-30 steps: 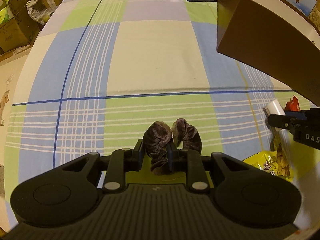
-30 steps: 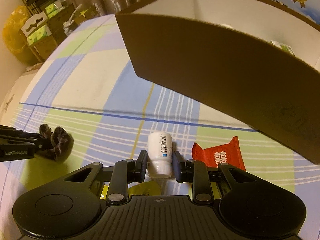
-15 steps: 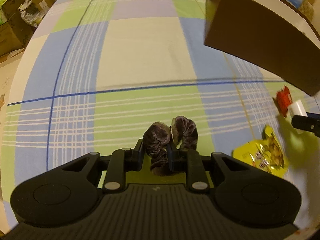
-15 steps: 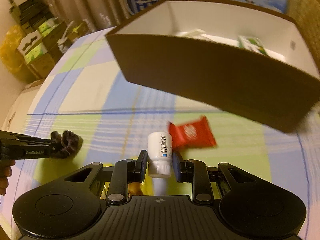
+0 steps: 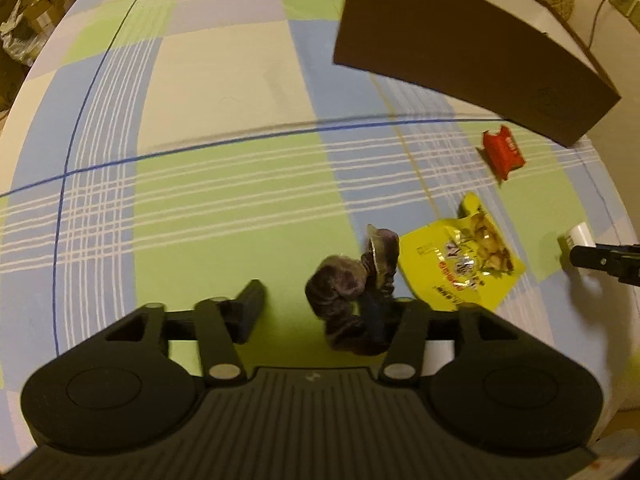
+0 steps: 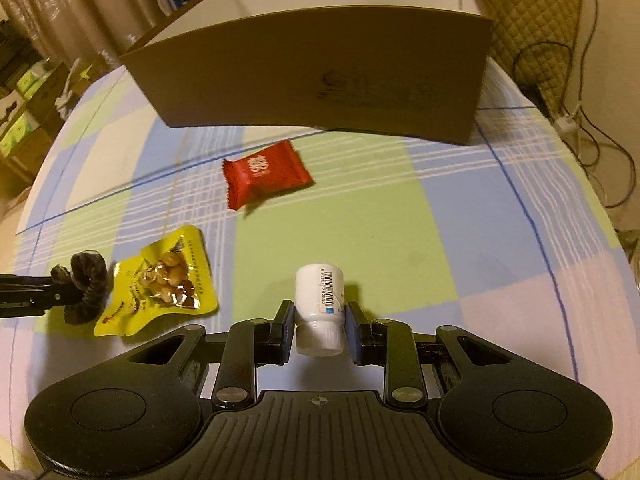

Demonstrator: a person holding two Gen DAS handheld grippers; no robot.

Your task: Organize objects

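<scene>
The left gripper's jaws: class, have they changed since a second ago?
Yes. The left gripper has spread its jaws wide; the scrunchie now hangs against the right jaw only, beside the yellow snack packet.

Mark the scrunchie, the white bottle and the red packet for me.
scrunchie (image 5: 340, 284), left wrist view, left fold.
white bottle (image 6: 319, 300), right wrist view, body by barcode.
red packet (image 6: 266, 178), right wrist view, wrapper centre.

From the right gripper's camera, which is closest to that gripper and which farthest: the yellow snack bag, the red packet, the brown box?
1. Yellow snack bag, nearest, to the left of the right gripper.
2. Red packet, farther ahead, slightly left.
3. Brown box, farthest, at the back.
</scene>
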